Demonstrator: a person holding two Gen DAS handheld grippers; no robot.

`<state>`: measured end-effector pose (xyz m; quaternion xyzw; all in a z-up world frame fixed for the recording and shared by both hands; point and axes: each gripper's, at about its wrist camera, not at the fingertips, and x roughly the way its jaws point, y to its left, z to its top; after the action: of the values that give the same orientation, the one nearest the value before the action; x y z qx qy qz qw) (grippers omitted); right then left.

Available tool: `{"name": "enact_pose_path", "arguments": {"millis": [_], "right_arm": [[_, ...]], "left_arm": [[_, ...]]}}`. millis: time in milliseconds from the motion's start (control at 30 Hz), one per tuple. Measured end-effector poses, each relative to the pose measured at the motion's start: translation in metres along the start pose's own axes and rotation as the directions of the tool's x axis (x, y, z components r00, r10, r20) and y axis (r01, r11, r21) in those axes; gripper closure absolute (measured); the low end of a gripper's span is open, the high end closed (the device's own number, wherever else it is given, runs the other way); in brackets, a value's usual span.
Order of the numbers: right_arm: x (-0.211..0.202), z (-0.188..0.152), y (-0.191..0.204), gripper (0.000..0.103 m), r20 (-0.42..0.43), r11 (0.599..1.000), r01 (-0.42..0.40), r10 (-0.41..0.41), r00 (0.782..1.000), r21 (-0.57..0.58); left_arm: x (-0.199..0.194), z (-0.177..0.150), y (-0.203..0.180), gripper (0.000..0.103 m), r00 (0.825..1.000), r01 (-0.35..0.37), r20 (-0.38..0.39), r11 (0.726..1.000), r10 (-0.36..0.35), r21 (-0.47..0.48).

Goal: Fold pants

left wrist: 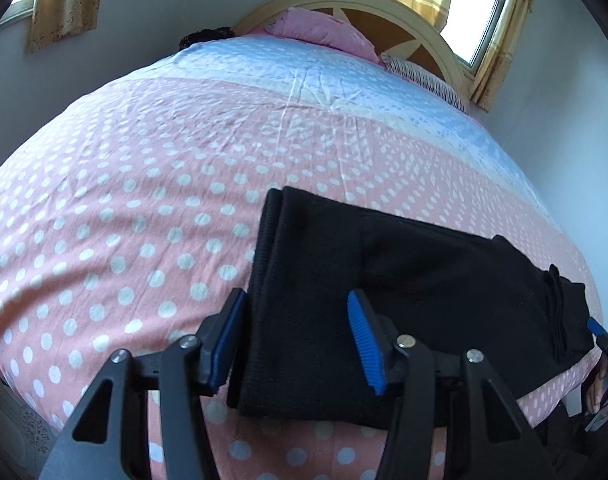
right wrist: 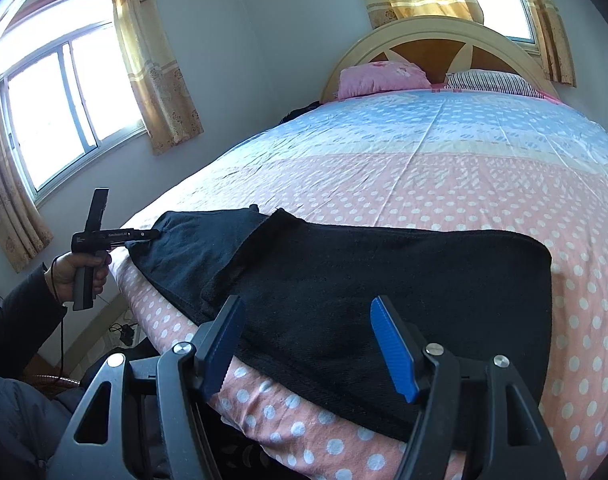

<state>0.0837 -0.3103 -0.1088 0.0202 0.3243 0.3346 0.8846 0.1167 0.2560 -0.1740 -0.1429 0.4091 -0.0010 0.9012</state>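
Black pants (left wrist: 383, 280) lie flat along the near edge of the bed, and also show in the right wrist view (right wrist: 363, 292). My left gripper (left wrist: 296, 312) is open, its jaws straddling the left end of the pants just above the cloth. From the right wrist view the left gripper (right wrist: 154, 234) sits at the far left end of the pants. My right gripper (right wrist: 305, 316) is open over the near edge of the pants, holding nothing. In the left wrist view only a blue fingertip (left wrist: 595, 326) of the right gripper shows, by the drawstring end.
The bed has a pink and blue polka-dot sheet (left wrist: 164, 200). A pink pillow (right wrist: 383, 76) and a striped pillow (right wrist: 491, 80) lie by the wooden headboard (right wrist: 443, 40). Windows with yellow curtains (right wrist: 156, 60) are on the walls. The bed's near edge drops to the floor.
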Motion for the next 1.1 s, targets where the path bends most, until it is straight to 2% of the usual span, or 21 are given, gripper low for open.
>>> {"name": "enact_pose_path", "arguments": {"millis": [100,167,200,233,267,400,500,600,700,800,933,1033,1100], "right_arm": [[-0.004,0.001,-0.001,0.036,0.013,1.0,0.001,-0.001,1.0,0.004],[-0.005,0.002,-0.002,0.036,0.02,1.0,0.005,-0.005,1.0,0.008],[-0.006,0.002,-0.003,0.036,0.022,1.0,0.008,-0.008,1.0,0.011],[-0.006,0.002,-0.004,0.036,0.024,1.0,0.011,-0.011,1.0,0.014],[-0.006,0.003,-0.004,0.036,0.025,1.0,0.014,-0.015,1.0,0.016],[-0.01,0.007,-0.008,0.036,0.036,0.999,0.044,-0.045,0.998,0.023],[-0.019,0.016,-0.01,0.036,0.056,0.991,0.129,-0.13,0.99,0.02],[-0.033,0.025,-0.021,0.036,0.076,0.983,0.175,-0.179,0.981,0.059],[-0.051,0.033,-0.039,0.036,0.104,0.971,0.203,-0.216,0.971,0.126],[-0.067,0.036,-0.055,0.036,0.129,0.957,0.23,-0.254,0.959,0.174],[-0.081,0.032,-0.081,0.036,0.146,0.929,0.272,-0.314,0.938,0.253],[-0.085,0.028,-0.1,0.036,0.138,0.902,0.284,-0.342,0.93,0.324],[-0.087,0.025,-0.112,0.036,0.131,0.883,0.285,-0.355,0.926,0.372]], "left_arm": [[0.006,0.004,0.0,0.045,1.0,-0.009,0.003,1.0,0.009,0.007],[0.007,0.004,-0.003,0.049,1.0,-0.008,-0.001,1.0,0.008,0.022],[0.006,0.005,-0.002,0.056,1.0,-0.001,-0.007,1.0,0.001,0.018],[0.003,0.006,-0.001,0.079,1.0,0.026,-0.012,1.0,-0.026,0.009],[0.0,0.008,0.0,0.086,0.997,0.076,-0.018,0.997,-0.077,-0.017],[-0.014,0.01,-0.005,0.087,0.995,0.101,0.0,0.995,-0.101,-0.022],[-0.03,0.014,-0.014,0.087,0.99,0.137,0.033,0.99,-0.136,-0.037],[-0.05,0.024,-0.036,0.088,0.975,0.218,0.057,0.975,-0.215,-0.037],[-0.067,0.031,-0.076,0.088,0.959,0.277,0.063,0.961,-0.278,0.021],[-0.076,0.035,-0.124,0.088,0.935,0.347,0.049,0.934,-0.351,0.08],[-0.077,0.038,-0.198,0.088,0.893,0.446,0.0,0.884,-0.451,0.143],[-0.073,0.038,-0.246,0.088,0.865,0.499,-0.048,0.848,-0.499,0.178],[-0.067,0.034,-0.282,0.088,0.856,0.516,-0.082,0.829,-0.511,0.215]]}}
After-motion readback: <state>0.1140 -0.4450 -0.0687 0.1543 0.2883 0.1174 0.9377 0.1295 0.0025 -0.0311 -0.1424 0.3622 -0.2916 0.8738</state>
